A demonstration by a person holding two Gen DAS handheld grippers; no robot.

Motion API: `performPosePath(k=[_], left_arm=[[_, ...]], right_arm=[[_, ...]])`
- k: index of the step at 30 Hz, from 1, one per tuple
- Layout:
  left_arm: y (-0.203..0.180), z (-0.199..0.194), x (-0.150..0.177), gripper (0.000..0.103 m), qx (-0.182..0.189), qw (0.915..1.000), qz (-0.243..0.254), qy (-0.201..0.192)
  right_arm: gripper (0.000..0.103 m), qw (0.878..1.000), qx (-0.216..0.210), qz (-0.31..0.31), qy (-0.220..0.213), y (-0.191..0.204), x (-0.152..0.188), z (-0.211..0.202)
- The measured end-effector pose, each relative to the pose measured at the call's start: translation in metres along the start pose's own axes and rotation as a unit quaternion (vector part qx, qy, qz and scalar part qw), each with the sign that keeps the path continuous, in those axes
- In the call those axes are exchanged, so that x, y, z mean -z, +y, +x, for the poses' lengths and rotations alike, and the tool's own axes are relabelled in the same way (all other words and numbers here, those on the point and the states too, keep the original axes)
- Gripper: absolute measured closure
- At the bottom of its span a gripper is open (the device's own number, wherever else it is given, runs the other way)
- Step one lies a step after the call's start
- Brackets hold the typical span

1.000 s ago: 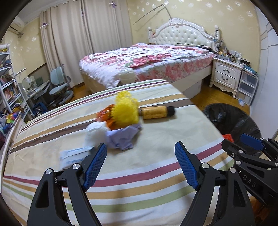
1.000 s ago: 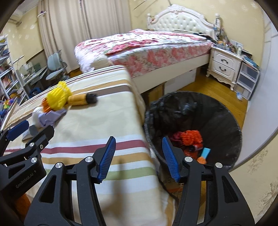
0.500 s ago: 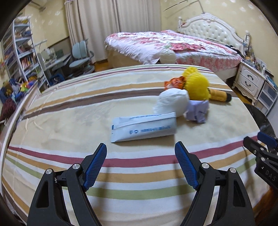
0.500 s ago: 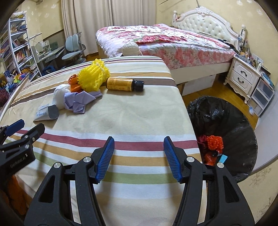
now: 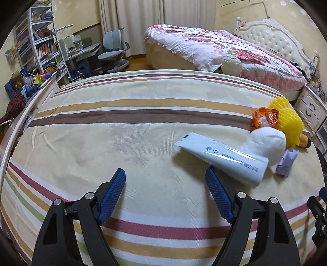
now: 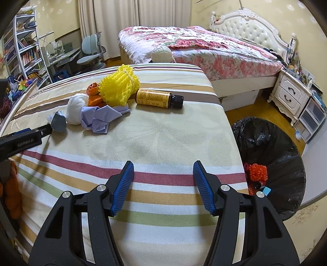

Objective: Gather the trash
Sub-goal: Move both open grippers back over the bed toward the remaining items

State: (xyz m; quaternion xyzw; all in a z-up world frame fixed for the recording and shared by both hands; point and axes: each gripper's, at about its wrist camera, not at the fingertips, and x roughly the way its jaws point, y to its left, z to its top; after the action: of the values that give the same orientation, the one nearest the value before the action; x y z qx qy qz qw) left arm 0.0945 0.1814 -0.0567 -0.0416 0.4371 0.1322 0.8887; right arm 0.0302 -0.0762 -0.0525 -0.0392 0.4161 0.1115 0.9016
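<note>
A flat white paper packet with blue print (image 5: 226, 157) lies on the striped bedcover (image 5: 130, 143), touching a white crumpled ball (image 5: 267, 143), beside lilac paper (image 6: 100, 118), yellow foam netting (image 6: 118, 86) and an amber bottle (image 6: 157, 99). The left gripper (image 5: 165, 190) hovers wide apart, empty, just beside the packet. The right gripper (image 6: 163, 184), its jaws just widening, holds nothing, near the black-lined bin (image 6: 276, 147).

Yellow patterned walls (image 6: 265, 12) and cream curtains (image 6: 114, 24) back a bed (image 6: 194, 47) with a white tufted headboard (image 6: 251, 34). A nightstand (image 6: 290, 96) stands on wood floor (image 6: 251, 108); a bookshelf (image 5: 40, 45), desk (image 5: 81, 53) and chair (image 5: 114, 49) stand left.
</note>
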Motion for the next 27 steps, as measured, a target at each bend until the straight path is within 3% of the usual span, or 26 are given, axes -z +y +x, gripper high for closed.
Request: performPosePath(k=[6,19,27], left_arm=[[0.015,0.008,-0.009,0.025,-0.006,0.9997,-0.024,0.009],[0.027,-0.012,-0.002,0.025,-0.005,0.9983,-0.057,-0.005],[0.013,-0.027,-0.021,0.025,0.01,0.9978,-0.059,-0.029]], right_arm=[[0.044,1.0,-0.002,-0.005,0.002,0.004,-0.005,0.005],[0.042,1.0,-0.005,-0.01,0.009,0.008,-0.025,0.023],[0.041,1.0,-0.005,-0.007,0.008,0.008,-0.029,0.026]])
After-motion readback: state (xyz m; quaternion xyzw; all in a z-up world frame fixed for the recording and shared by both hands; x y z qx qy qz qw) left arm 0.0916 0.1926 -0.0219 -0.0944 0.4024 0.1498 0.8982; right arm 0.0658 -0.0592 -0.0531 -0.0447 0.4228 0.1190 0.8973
